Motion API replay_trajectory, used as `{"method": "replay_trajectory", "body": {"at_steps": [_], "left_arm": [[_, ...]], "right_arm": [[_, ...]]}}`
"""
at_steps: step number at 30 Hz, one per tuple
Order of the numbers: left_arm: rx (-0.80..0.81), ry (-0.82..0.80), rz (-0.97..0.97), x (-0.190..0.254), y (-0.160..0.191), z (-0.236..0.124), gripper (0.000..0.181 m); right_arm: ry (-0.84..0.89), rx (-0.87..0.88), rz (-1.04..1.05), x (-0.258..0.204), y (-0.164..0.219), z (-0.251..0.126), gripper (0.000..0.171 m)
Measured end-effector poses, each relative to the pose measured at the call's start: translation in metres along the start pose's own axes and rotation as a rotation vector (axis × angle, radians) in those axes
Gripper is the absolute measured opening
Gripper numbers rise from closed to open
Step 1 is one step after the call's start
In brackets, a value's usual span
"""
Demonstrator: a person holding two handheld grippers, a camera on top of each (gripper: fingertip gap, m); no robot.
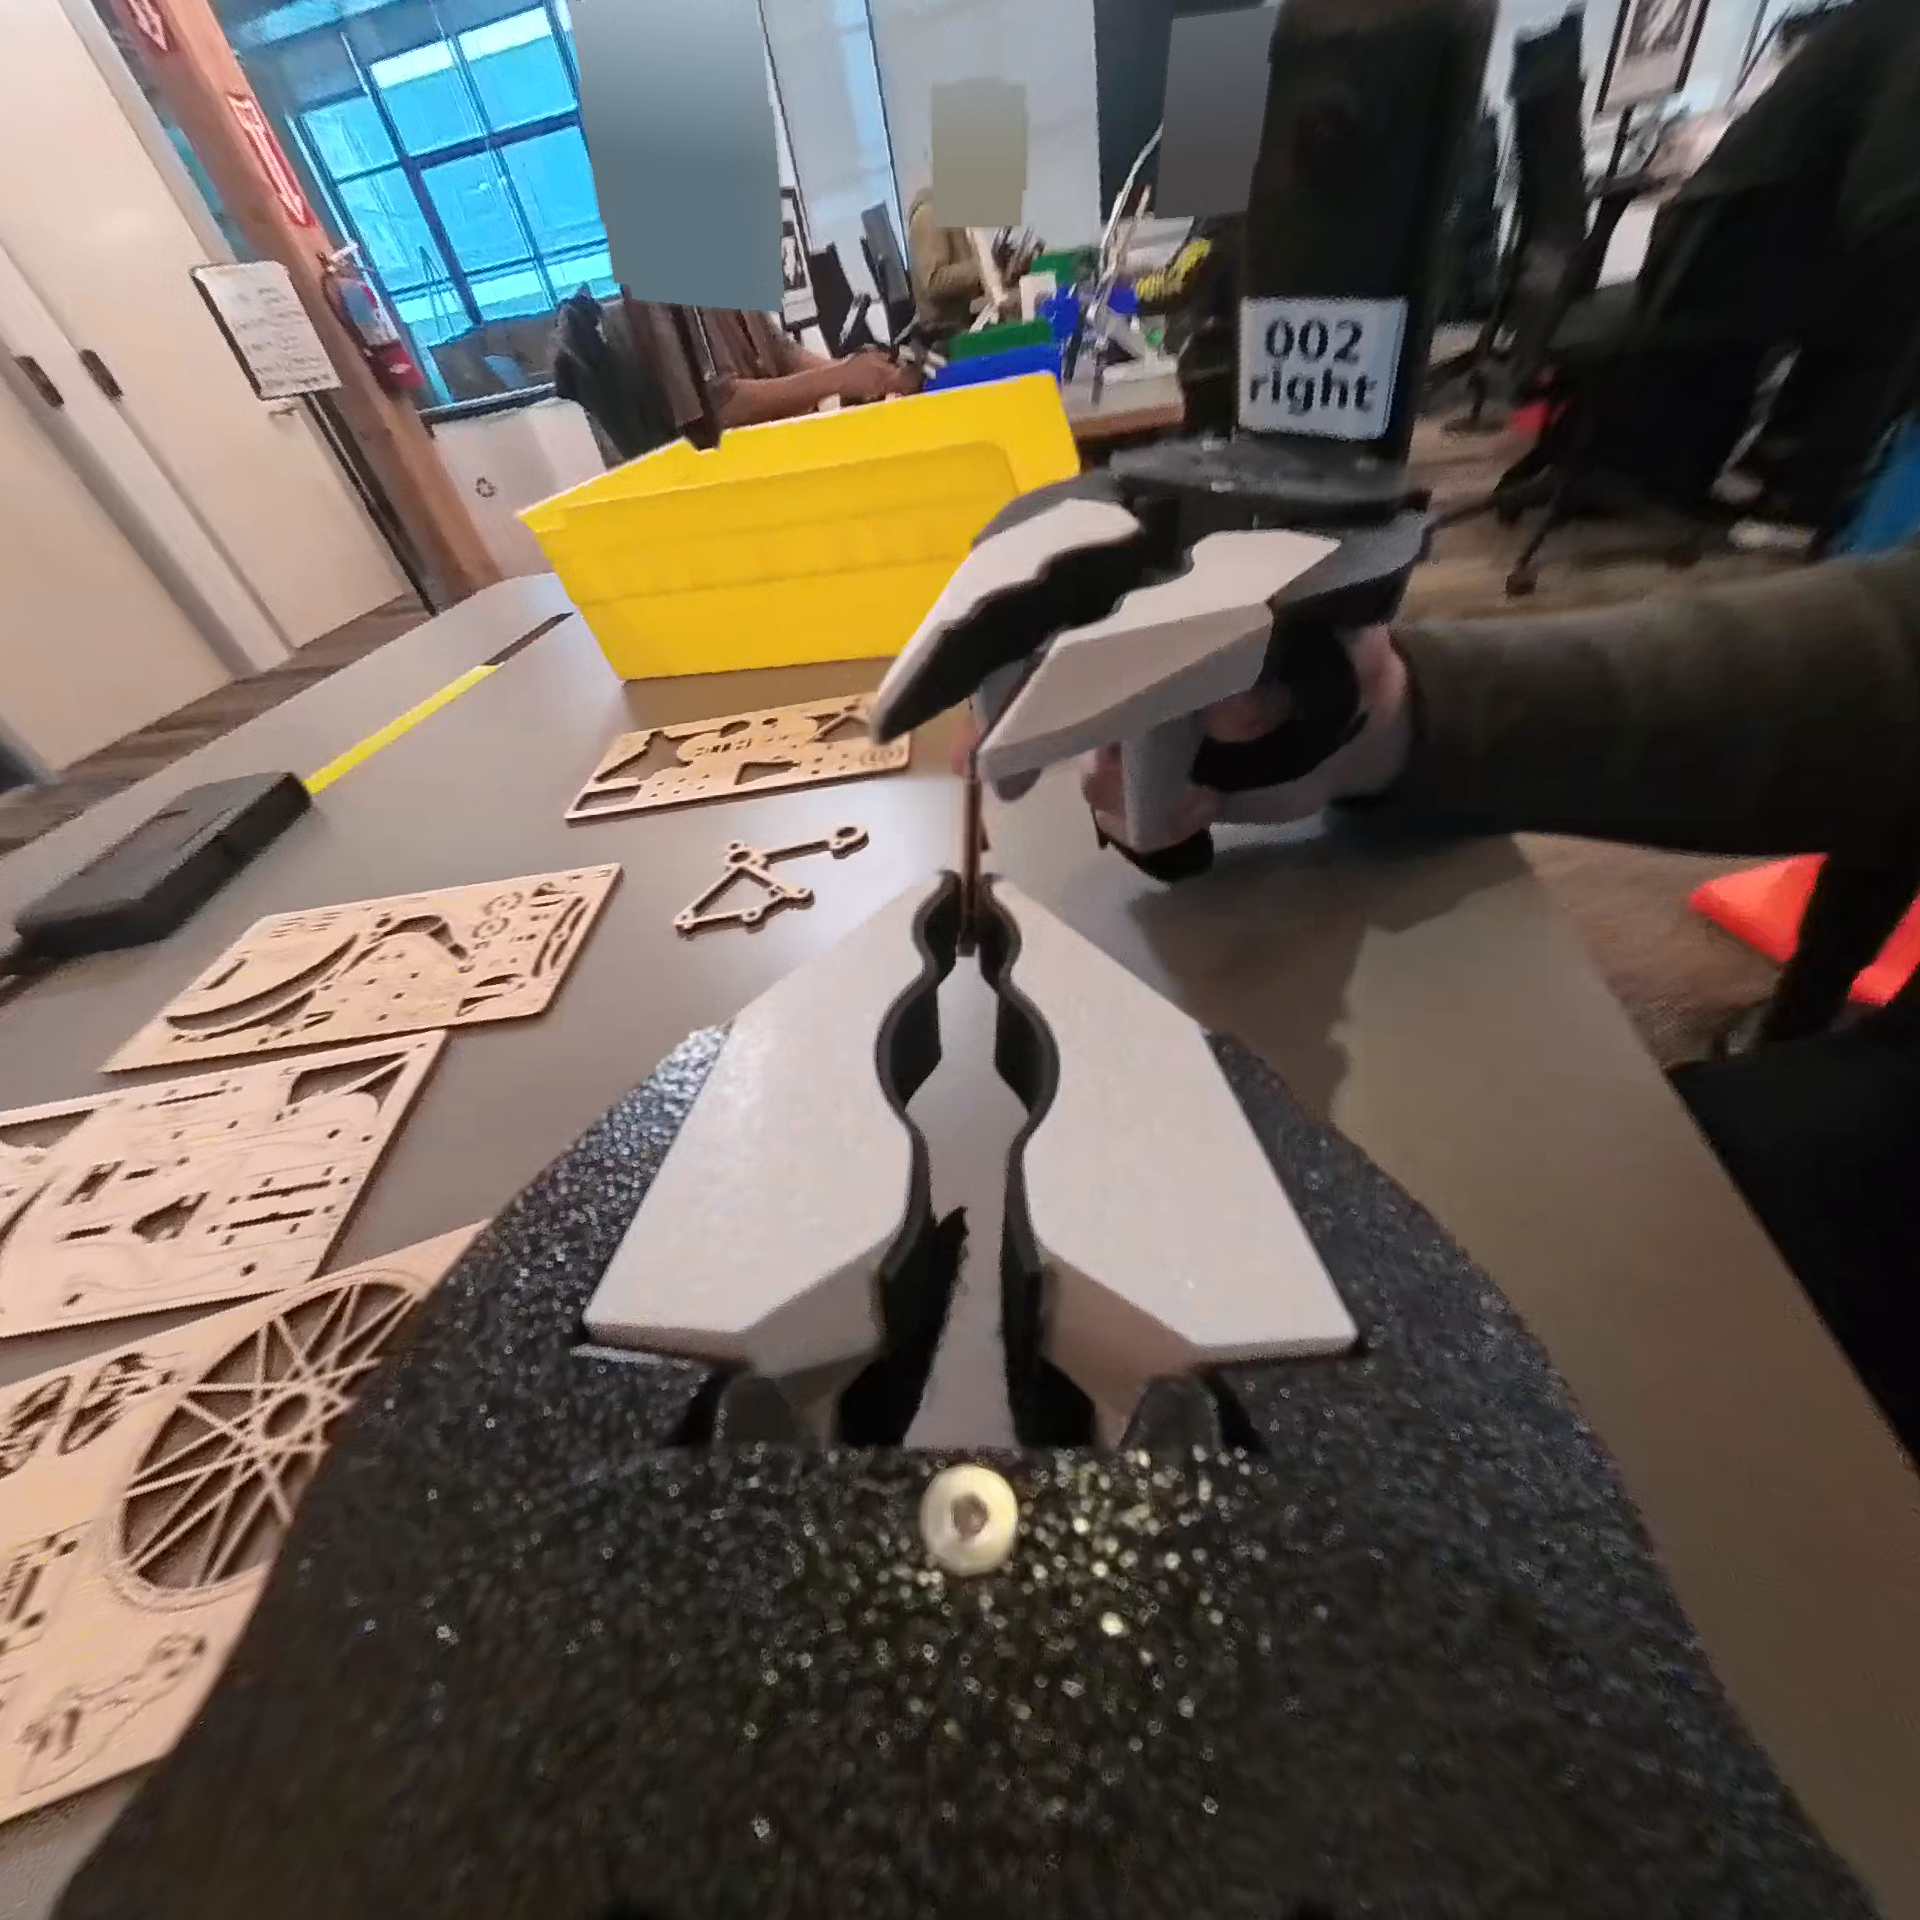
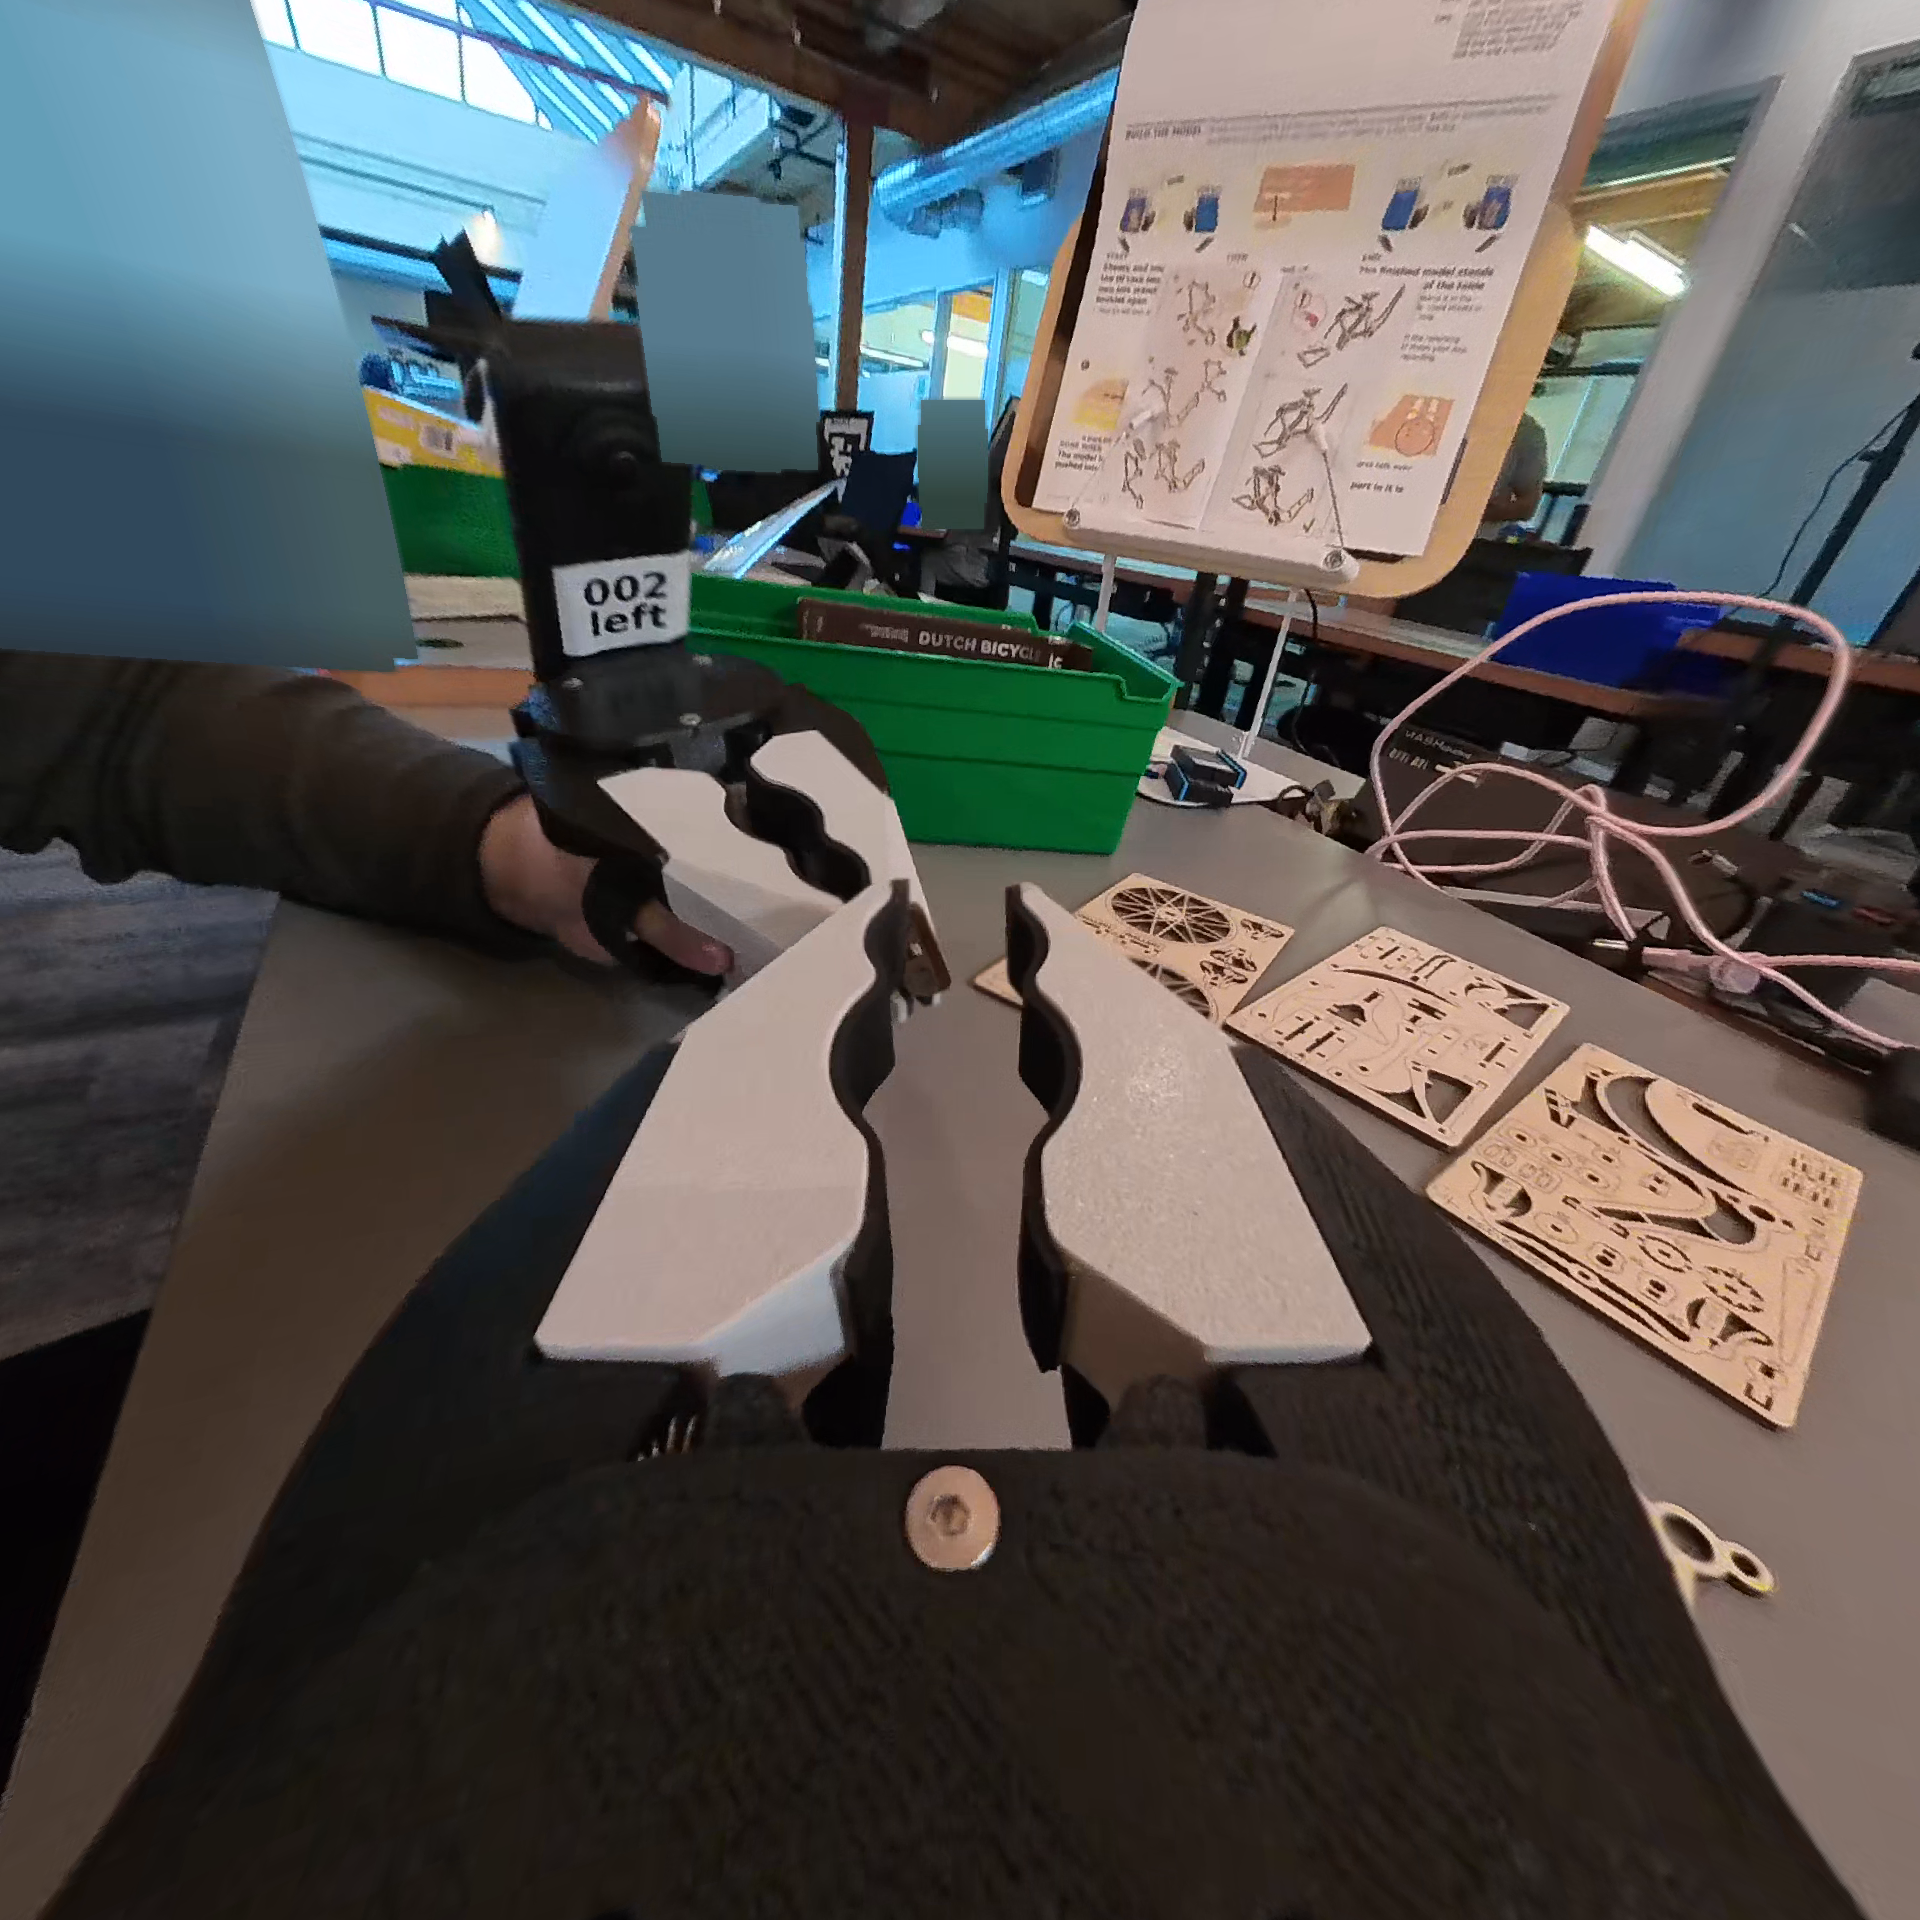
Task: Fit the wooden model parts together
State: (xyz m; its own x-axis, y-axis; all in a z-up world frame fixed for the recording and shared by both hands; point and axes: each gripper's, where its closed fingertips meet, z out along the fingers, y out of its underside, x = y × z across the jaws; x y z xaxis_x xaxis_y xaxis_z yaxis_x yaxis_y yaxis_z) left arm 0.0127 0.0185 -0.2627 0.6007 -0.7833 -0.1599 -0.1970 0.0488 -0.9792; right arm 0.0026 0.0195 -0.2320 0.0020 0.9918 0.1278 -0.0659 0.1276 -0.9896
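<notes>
My left gripper (image 1: 968, 899) is shut on a thin dark wooden part (image 1: 972, 831) that stands upright, seen edge-on, above the grey table (image 1: 1299, 1039). My right gripper (image 1: 951, 743) comes down onto the part's top end from above. In the right wrist view my right gripper (image 2: 958, 914) is open, with the small brown part (image 2: 928, 961) just inside its left finger. The left gripper's fingers (image 2: 831, 800) reach in from the left there. A loose triangular wooden frame (image 1: 764, 883) lies on the table beyond.
Several laser-cut wooden sheets (image 1: 384, 966) (image 2: 1397, 1029) lie on the table. A yellow bin (image 1: 800, 540), a green bin (image 2: 977, 748), a black box (image 1: 156, 862), an instruction board (image 2: 1299, 291) and pink cables (image 2: 1610, 810) stand around. A small wooden piece (image 2: 1704, 1558) lies near my right gripper. My left and right fingertips are right by each other. Both grippers' tips are roughly 20 centimeters from the small wooden piece (image 2: 1704, 1558). My left wrist view (image 1: 738, 854) looks at it from another angle.
</notes>
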Motion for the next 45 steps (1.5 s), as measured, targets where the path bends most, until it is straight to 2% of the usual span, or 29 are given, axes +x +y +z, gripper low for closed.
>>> {"method": "replay_trajectory", "body": {"at_steps": [6,13,18,20,26,30,39,45], "left_arm": [[0.091,0.059,-0.161,0.000,-0.013,-0.004,0.001],[0.157,0.016,-0.314,-0.020,-0.017,-0.009,0.001],[0.123,-0.043,-0.279,-0.021,-0.014,-0.005,0.001],[0.123,-0.050,-0.290,-0.020,-0.014,-0.004,0.001],[0.125,-0.080,-0.312,-0.024,-0.013,-0.004,0.001],[0.120,-0.086,-0.306,-0.024,-0.013,-0.003,0.001],[0.105,-0.121,-0.268,-0.024,-0.012,-0.002,0.001],[0.112,-0.127,-0.318,-0.029,-0.011,-0.004,0.001]], "right_arm": [[0.006,0.041,0.042,0.005,-0.007,-0.005,0.013],[0.007,-0.008,0.026,0.004,0.001,-0.003,0.016],[0.214,-0.085,-0.190,0.021,0.007,-0.001,0.016],[0.238,-0.089,-0.190,0.020,0.007,0.002,0.018],[0.241,-0.117,-0.210,0.014,0.011,0.009,0.020],[0.288,-0.119,-0.233,0.019,0.011,0.008,0.014],[0.277,-0.113,-0.213,0.018,0.011,0.009,0.009],[0.257,-0.113,-0.181,0.016,0.012,0.011,0.018]]}}
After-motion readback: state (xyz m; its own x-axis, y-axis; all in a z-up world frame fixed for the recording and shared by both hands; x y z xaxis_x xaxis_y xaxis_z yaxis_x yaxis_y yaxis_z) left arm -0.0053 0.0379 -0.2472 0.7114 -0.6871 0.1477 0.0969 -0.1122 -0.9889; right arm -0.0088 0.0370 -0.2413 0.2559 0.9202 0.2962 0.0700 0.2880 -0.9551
